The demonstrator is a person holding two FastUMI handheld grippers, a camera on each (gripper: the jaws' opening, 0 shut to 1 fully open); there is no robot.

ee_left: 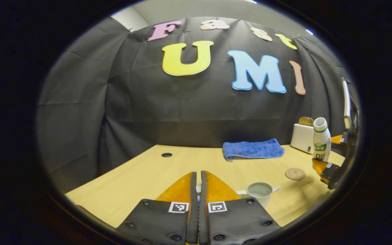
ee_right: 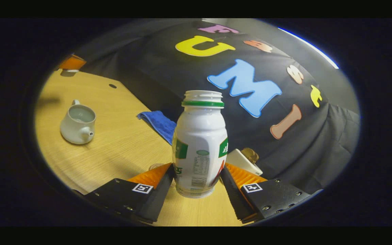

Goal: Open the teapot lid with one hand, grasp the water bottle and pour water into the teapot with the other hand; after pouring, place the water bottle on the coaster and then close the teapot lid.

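Right gripper view: right gripper [ee_right: 198, 178] pinches the water bottle [ee_right: 200, 143] low on its body, upright, above the table [ee_right: 114, 149]. Open teapot [ee_right: 78, 124] lies well off to its left. Left gripper [ee_left: 198, 190] fingers pressed together; lid unseen. Coaster [ee_left: 295, 174] near the bottle.

The left gripper [ee_left: 198, 177] has two wedge-shaped fingers with ribbed inner pads. Behind the tips, each finger is bolted to a dark flat plate studded with round screws, and each plate carries a small square black-and-white marker near its inner front corner. The right gripper [ee_right: 197, 172] is built alike: ribbed pads, dark screwed plates, one square marker apiece.
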